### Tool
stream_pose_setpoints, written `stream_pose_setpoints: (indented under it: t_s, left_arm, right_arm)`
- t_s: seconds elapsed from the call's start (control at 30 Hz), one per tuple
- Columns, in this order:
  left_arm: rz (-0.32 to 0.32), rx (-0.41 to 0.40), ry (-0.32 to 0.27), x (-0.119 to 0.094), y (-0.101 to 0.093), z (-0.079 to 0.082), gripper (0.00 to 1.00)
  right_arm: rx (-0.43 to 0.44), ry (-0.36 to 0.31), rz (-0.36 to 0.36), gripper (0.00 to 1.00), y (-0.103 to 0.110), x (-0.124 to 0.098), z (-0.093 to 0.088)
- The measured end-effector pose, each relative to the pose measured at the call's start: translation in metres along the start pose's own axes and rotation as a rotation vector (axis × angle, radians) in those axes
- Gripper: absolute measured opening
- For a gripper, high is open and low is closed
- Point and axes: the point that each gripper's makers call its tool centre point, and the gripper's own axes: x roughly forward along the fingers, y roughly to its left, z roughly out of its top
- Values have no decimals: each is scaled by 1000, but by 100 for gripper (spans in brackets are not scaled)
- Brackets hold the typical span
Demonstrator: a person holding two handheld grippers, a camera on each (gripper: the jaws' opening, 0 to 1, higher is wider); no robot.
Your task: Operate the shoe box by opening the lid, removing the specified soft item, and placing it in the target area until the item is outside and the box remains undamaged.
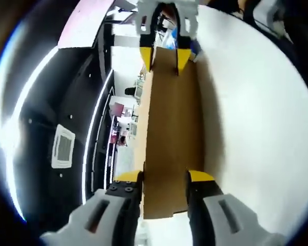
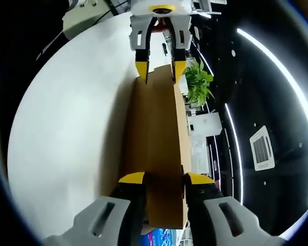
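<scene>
A long brown cardboard shoe box lid (image 1: pixel 172 128) is held up between both grippers, over the white table (image 1: pixel 262 118). In the left gripper view, my left gripper (image 1: pixel 164 178) is shut on the near end of the lid, and my right gripper (image 1: pixel 164 60) clamps the far end. The right gripper view mirrors this: my right gripper (image 2: pixel 165 179) grips the near end of the lid (image 2: pixel 154 133) and my left gripper (image 2: pixel 160 70) pinches the far end. The soft item and the box body are hidden by the lid.
The round white table (image 2: pixel 72 113) lies on one side of the lid. On the other side are a black ceiling with light strips (image 1: pixel 66 113), a vent (image 2: pixel 261 148) and a green plant (image 2: pixel 197 82). Something blue (image 2: pixel 164 238) peeks past the lid's end.
</scene>
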Motion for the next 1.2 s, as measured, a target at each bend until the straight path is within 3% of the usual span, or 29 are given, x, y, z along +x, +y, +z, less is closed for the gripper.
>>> stream_pose_setpoints:
  t_s: [0.17,0.27,0.47,0.63,0.8,0.93,1.07,1.2]
  left_arm:
    - [-55,-171,-112,-19,1,23,34]
    - [-79,-280,-146,-31,6,29,36]
    - [-153,-592,-267,-67,12,42,39]
    - [-238,-780,-246,-94,7,32,46]
    - [-263,-977,-274,-122,14,32,50]
    - [-258,-1021,-248,-140,9,30,59]
    - [-309,-1066,-203,-161,-3,32,70]
    - [-292,-1082,-192,-180,2,32,78]
  right_arm:
    - [10,-5,0,29,-1,0,0]
    - [-2,-6,2,29,0,0,0]
    - [-3,-2,13,29,0,-1,-1]
    - [-4,-4,24,29,0,-1,-1]
    - [45,-8,45,31,0,-2,1]
    - [81,-14,51,31,0,-3,2]
    - [116,-21,51,30,-1,-2,3]
    - [104,-14,52,32,1,-2,3]
